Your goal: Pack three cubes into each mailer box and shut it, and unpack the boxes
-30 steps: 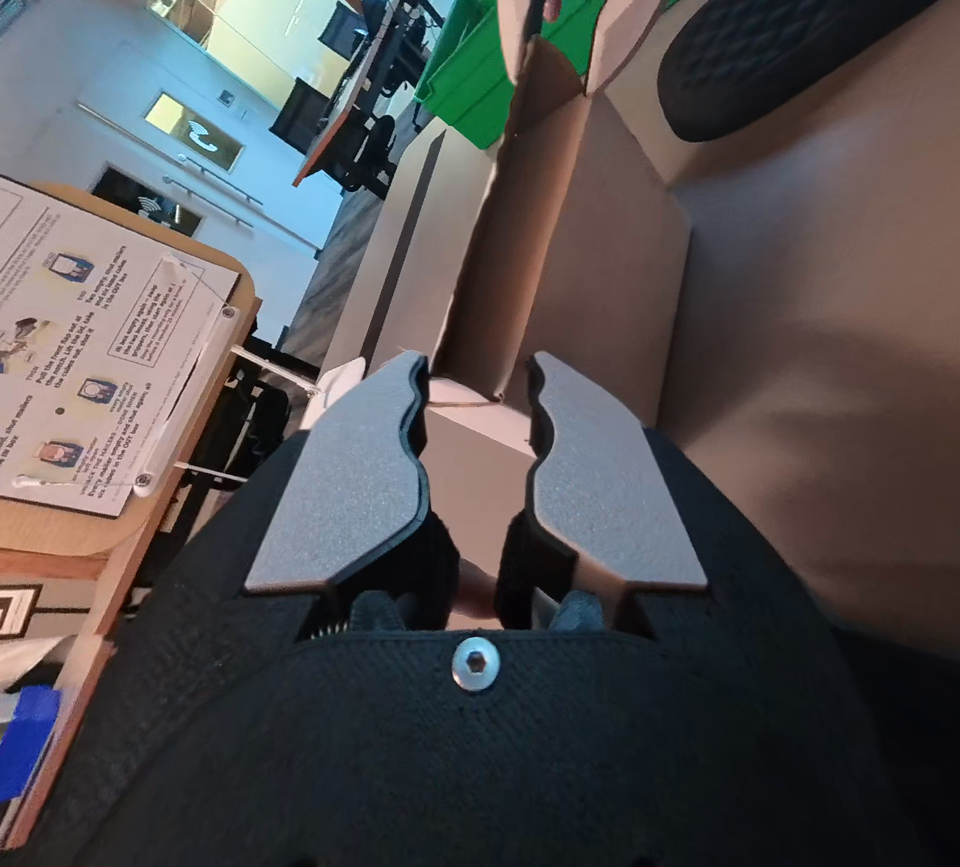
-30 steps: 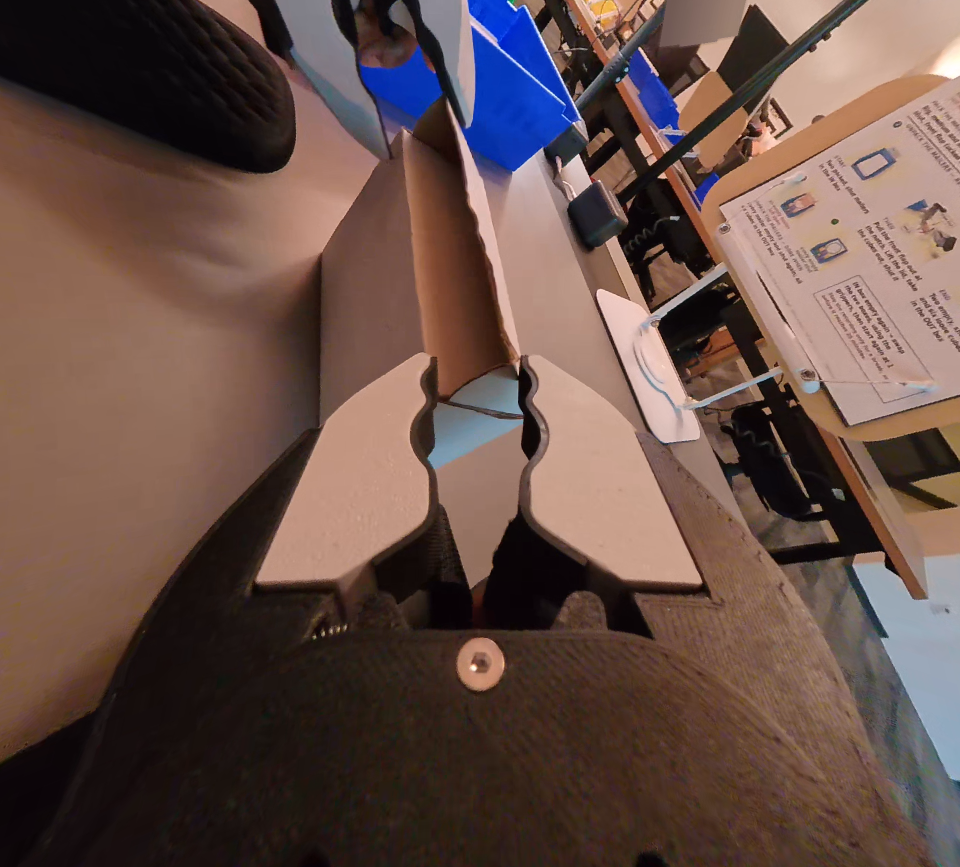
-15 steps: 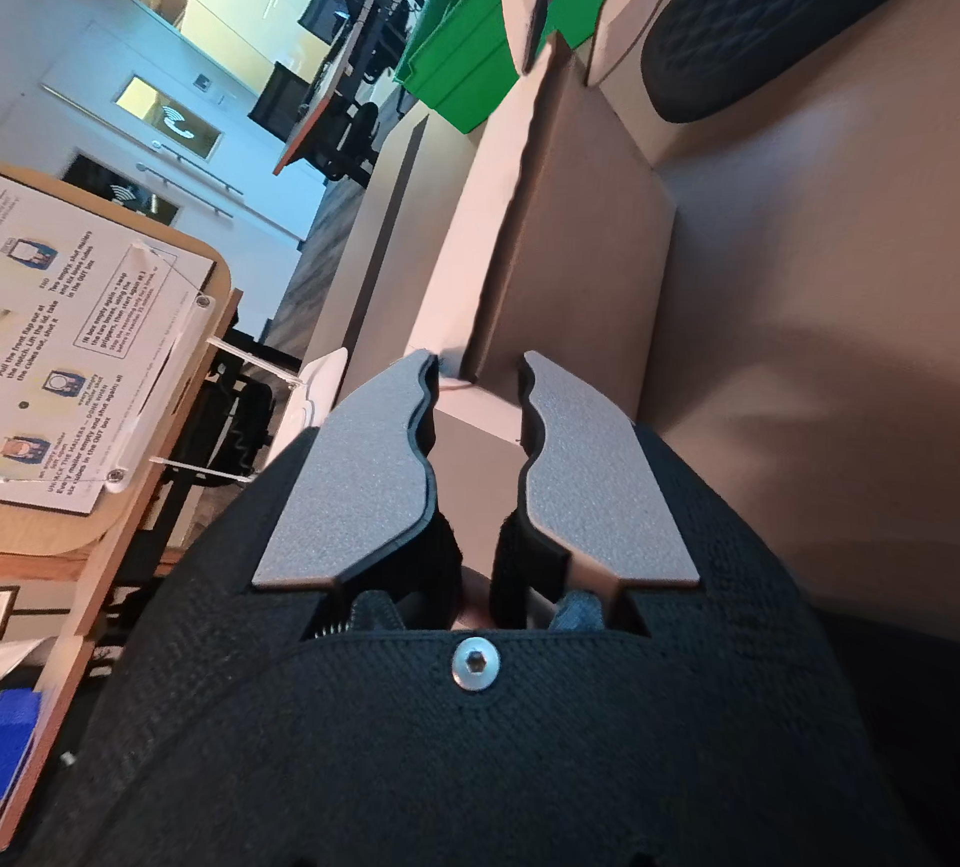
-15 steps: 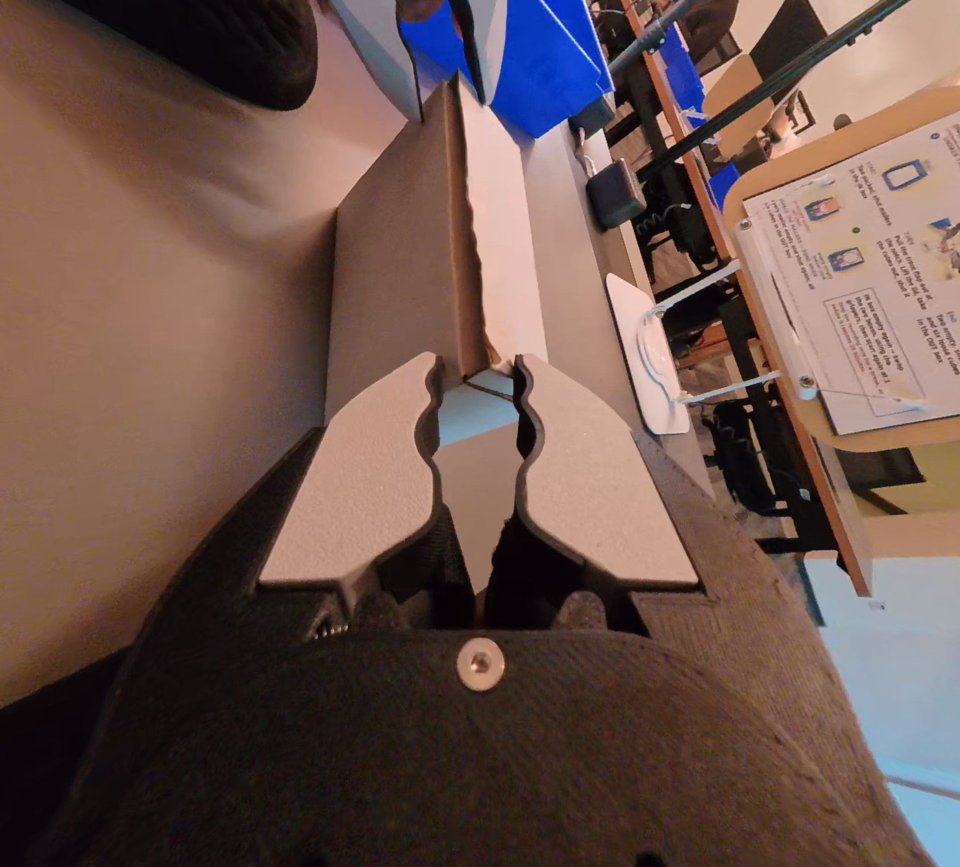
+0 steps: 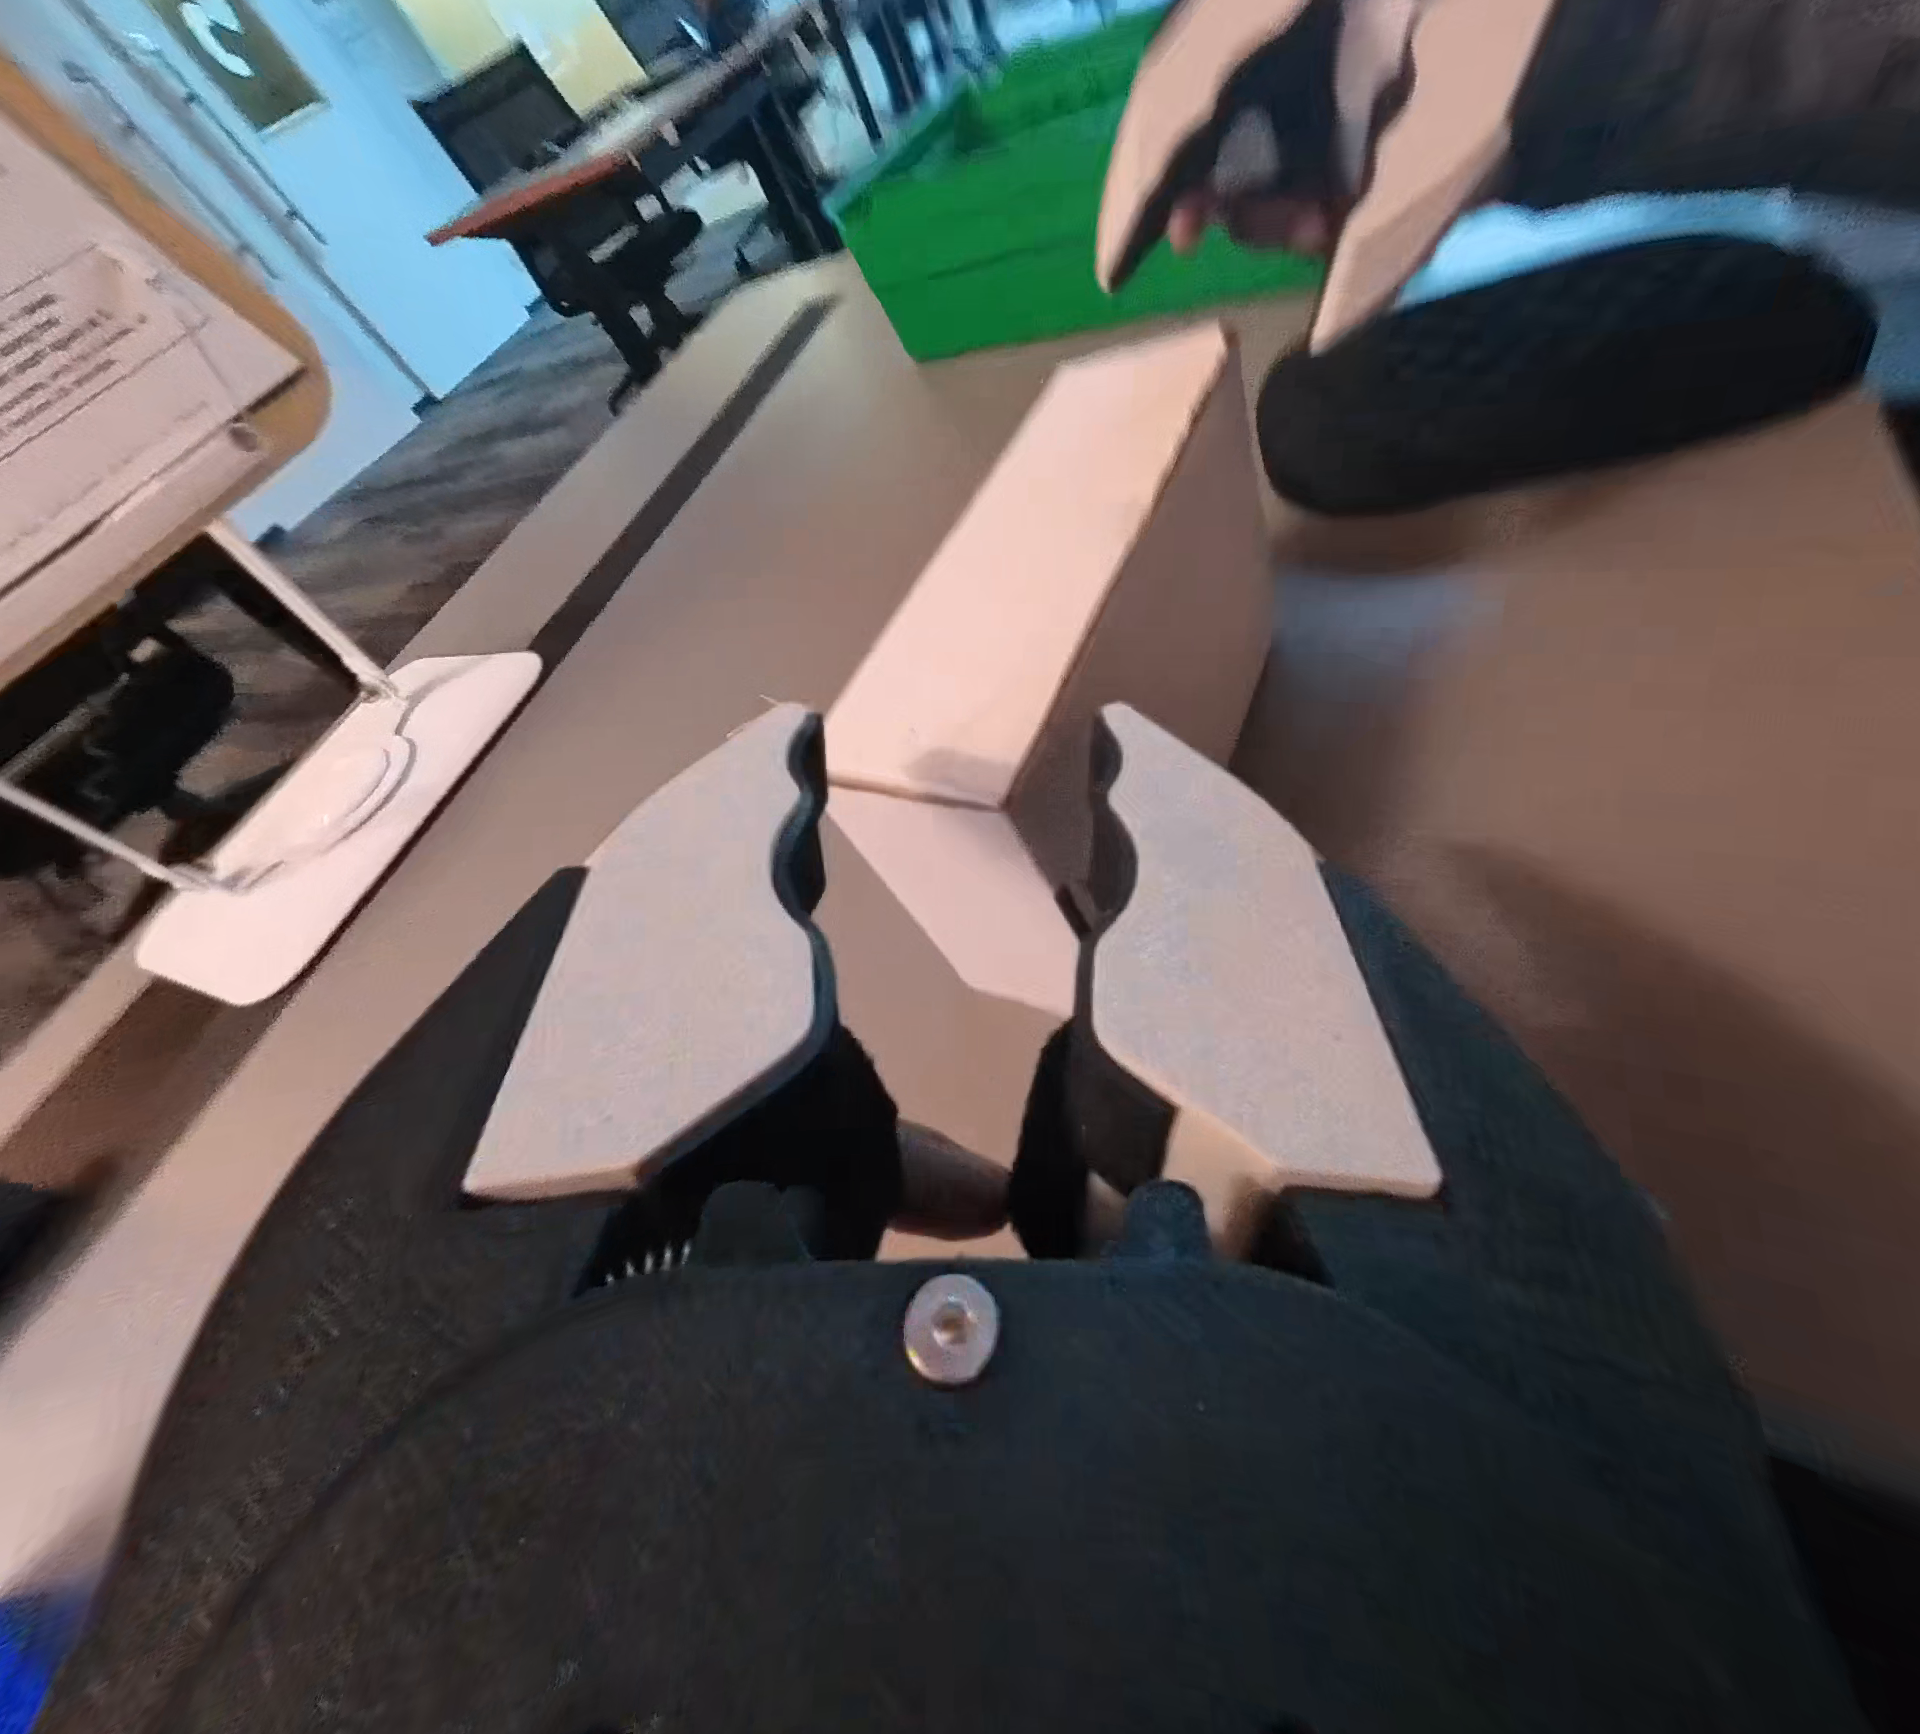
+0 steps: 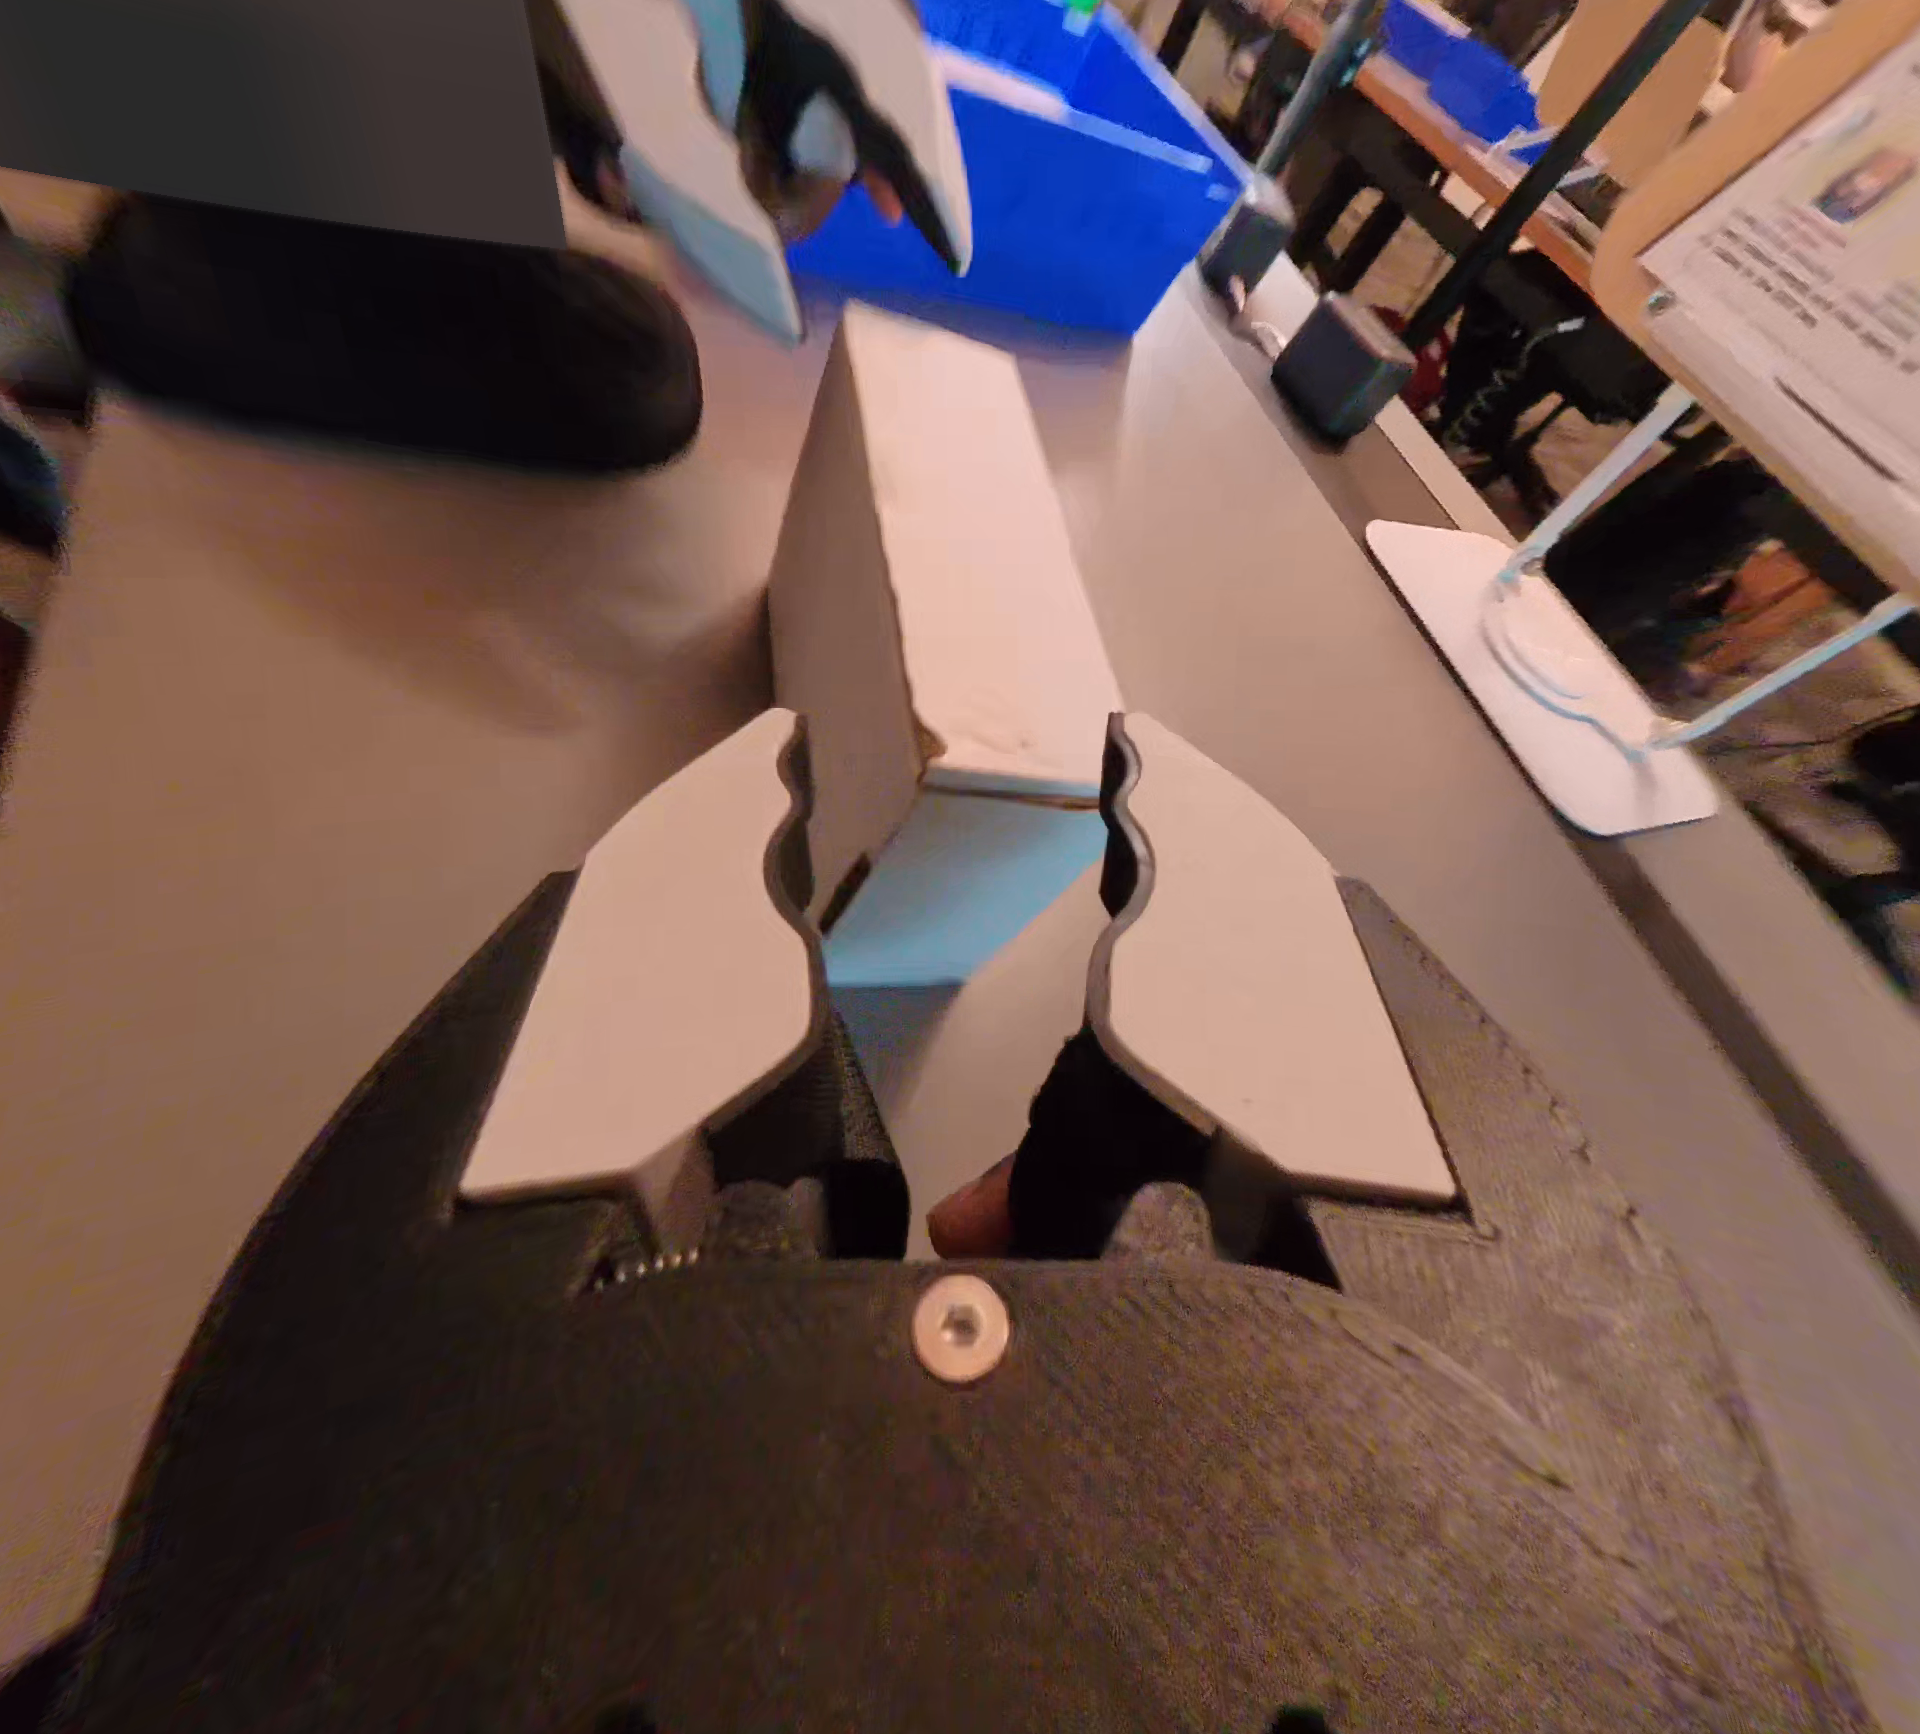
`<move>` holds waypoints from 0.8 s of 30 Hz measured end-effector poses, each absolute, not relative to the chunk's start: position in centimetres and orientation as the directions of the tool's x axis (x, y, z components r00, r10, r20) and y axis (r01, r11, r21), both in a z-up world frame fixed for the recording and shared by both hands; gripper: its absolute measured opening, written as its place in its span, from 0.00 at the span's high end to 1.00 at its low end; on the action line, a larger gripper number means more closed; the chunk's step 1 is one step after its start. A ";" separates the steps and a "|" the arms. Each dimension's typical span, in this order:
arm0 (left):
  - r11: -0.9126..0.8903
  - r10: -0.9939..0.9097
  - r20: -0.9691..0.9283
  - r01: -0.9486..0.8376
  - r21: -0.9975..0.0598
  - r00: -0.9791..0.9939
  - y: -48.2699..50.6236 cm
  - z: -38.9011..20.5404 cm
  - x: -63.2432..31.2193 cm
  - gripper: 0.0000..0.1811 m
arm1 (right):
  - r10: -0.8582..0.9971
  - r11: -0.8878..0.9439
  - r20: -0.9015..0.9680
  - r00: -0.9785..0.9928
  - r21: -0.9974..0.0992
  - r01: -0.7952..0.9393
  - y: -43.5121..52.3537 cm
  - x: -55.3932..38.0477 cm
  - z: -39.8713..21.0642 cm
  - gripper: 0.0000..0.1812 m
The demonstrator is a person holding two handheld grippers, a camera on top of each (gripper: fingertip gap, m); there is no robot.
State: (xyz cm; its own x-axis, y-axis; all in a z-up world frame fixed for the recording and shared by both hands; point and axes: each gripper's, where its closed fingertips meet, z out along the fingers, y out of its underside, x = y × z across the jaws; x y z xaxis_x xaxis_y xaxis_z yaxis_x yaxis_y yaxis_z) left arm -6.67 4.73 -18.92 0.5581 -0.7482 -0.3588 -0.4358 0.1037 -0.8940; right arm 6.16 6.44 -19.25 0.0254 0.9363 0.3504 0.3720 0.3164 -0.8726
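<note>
The mailer box [image 5: 1049,583] [image 6: 935,541] now lies flat and closed on the worktop [image 5: 1558,801] [image 6: 364,697]; half a second ago its lid stood partly up and both cameras were rolled sideways, now they are level. The left tongs [image 5: 951,728] have widened and stand parted at the near end of the box, no longer gripping it. The right tongs [image 6: 951,728] have likewise opened at the opposite end, with the box's end between their tips. Each view shows the other tongs parted, lifted above the far end.
</note>
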 end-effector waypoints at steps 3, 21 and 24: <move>-0.091 -0.719 -0.060 -0.179 -0.980 0.693 5.8 -17.0 -7.6 0.73 | 0.988 0.018 0.054 0.144 -0.971 0.237 7.9 6.6 -17.0 0.76; -0.571 -0.638 0.465 0.027 -0.820 0.614 6.3 -21.2 -6.6 0.72 | 0.877 -0.475 -0.420 0.234 -0.836 0.276 9.0 6.1 -21.0 0.73; -0.474 -0.708 0.357 -0.035 -0.880 0.610 6.3 -20.7 -6.9 0.66 | 0.905 -0.421 -0.370 0.209 -0.848 0.322 9.0 6.3 -21.3 0.52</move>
